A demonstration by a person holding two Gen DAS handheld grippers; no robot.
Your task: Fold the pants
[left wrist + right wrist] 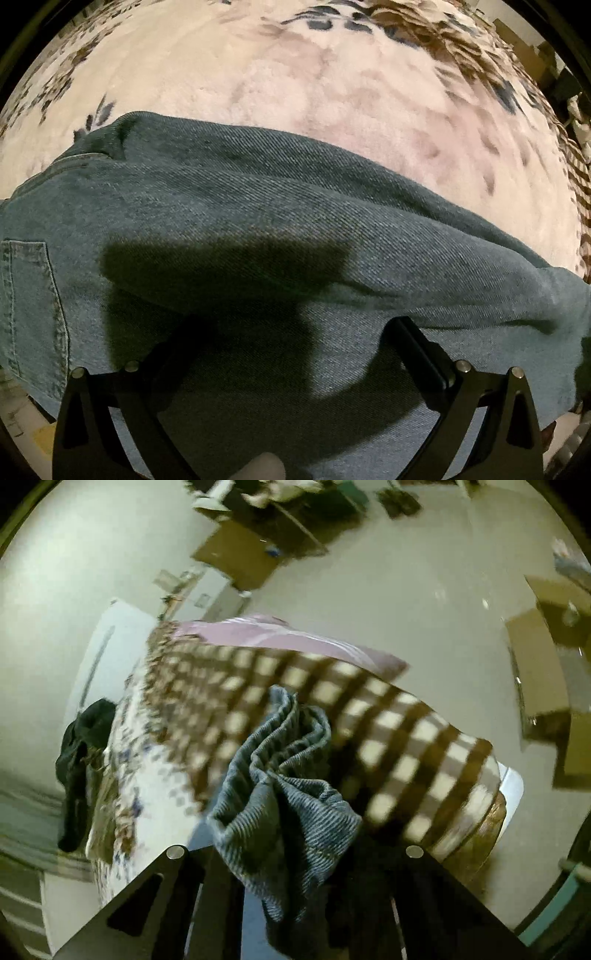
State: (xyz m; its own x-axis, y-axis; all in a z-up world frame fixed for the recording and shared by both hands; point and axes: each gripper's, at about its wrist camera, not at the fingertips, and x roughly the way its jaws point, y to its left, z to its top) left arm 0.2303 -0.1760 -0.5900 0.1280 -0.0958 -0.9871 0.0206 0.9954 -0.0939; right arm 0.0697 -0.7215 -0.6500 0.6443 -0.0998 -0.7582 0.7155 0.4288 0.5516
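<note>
Down in the left wrist view, the pants [280, 229] lie spread across a pale, flower-patterned blanket [295, 85], a back pocket [33, 310] at the near left. The left gripper [284, 339] hangs over the denim with its fingers wide apart, gripping nothing. Over in the right wrist view, the right gripper [295, 853] is clamped on a bunched fold of the pants [280, 794], raised above the checked edge of the blanket [388, 738]; a dark garment [81, 760] lies far left.

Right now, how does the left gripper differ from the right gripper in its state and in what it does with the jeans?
The left gripper is open, its fingers spread wide over flat denim; the right gripper is shut on a bunched fold.
Under the left gripper the jeans lie spread on the blanket; the right one holds its part raised above the bed.
Both are at the same jeans.
</note>
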